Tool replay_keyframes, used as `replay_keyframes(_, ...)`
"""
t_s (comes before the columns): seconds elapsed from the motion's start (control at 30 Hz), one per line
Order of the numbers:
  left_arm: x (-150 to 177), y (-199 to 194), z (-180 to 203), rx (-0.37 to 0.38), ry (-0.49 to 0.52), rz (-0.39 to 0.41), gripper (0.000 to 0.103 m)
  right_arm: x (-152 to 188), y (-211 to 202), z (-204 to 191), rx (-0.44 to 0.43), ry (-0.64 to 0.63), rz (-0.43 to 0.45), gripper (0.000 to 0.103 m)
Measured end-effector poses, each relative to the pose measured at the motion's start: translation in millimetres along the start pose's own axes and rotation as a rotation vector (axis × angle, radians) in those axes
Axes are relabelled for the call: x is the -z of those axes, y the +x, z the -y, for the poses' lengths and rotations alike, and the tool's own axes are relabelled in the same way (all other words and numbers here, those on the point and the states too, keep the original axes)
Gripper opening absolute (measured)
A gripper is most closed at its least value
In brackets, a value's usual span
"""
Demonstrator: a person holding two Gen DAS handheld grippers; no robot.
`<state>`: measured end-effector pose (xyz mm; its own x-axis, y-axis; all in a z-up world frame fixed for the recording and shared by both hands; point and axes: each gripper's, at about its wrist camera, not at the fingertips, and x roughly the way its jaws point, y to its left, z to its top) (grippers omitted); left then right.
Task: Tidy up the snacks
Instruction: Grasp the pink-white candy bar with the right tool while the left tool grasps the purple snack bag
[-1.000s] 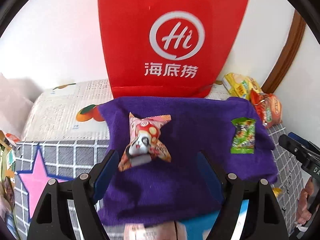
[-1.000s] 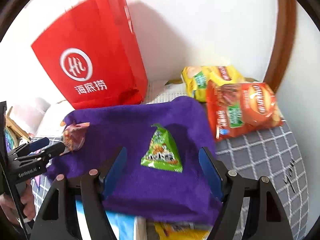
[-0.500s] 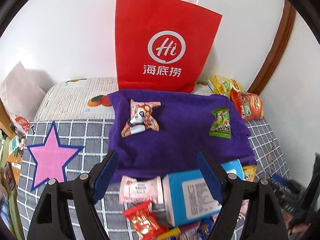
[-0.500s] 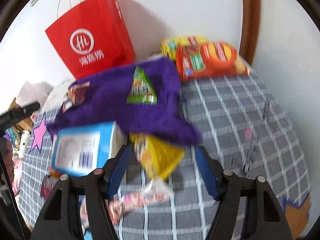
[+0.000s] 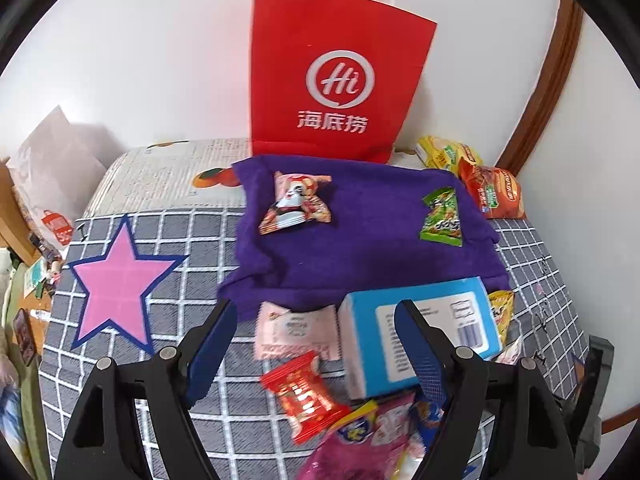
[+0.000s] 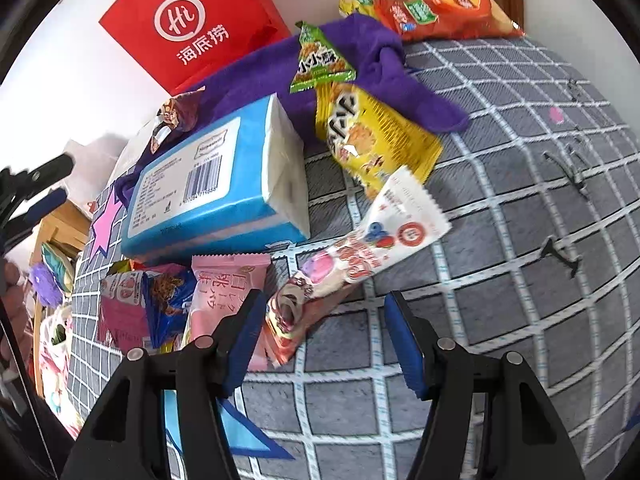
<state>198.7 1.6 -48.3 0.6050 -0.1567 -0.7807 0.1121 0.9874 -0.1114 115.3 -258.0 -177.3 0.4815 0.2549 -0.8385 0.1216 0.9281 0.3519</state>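
A purple towel lies in front of a red paper bag, with a panda snack and a green snack on it. My left gripper hangs open above a pink packet, a red packet and a blue tissue pack, gripping nothing. My right gripper is open low over the checked cover. The lower end of a long white-and-pink packet lies between its fingers, close to the left finger with no pad pressing on it. A yellow packet lies beyond.
Orange chips and a yellow bag lie at the back right by the wall. Several loose packets are piled left of my right gripper. The grey checked cover stretches to the right. My left gripper shows at the left edge.
Both grippers have drawn back from the purple towel toward the near snack pile. The right one has sunk over the long packet, and its jaws have narrowed a little.
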Motion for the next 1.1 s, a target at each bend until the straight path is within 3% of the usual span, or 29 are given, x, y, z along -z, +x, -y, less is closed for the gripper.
replay_keyframes(0.17, 9.9, -1.2, -18.9, -0.02, -0.024, -0.004, 0.08, -8.6, 7.3, -9.3, 0.065, 0.003, 0.05, 0.06)
replay_keyframes(0.23, 13.2, -1.0, -24.5, -0.022, -0.035, -0.007, 0.08, -9.9, 9.5, -14.0, 0.116, -0.036, 0.058, 0.042)
replay_keyframes(0.3, 16.2, -1.2, -29.5, -0.023, -0.049, -0.011, 0.08, -9.2, 8.2, -12.9, 0.101, -0.065, 0.057, 0.028)
replay_keyframes(0.4, 21.2, -2.7, -34.6, -0.017, -0.061, -0.01, 0.08, -4.6, -4.0, -4.7, 0.09, -0.084, 0.048, 0.019)
replay_keyframes(0.57, 29.2, -2.1, -37.2, -0.008, -0.075, -0.018, 0.08, 5.4, -25.0, 6.8, 0.152, -0.193, 0.038, 0.019)
replay_keyframes(0.73, 40.0, 2.0, -34.1, 0.005, -0.074, -0.038, 0.08, 11.2, -11.2, 19.3, 0.154, -0.155, 0.023, 0.027)
replay_keyframes(0.9, 50.9, 5.2, -32.2, 0.008, -0.059, -0.051, 0.08, 10.6, -4.6, 17.8, 0.192, -0.122, 0.12, 0.027)
replay_keyframes(1.1, 64.0, 4.3, -27.9, 0.06, -0.041, -0.064, 0.08, 8.3, -2.6, 24.9, 0.162, -0.113, 0.163, 0.027)
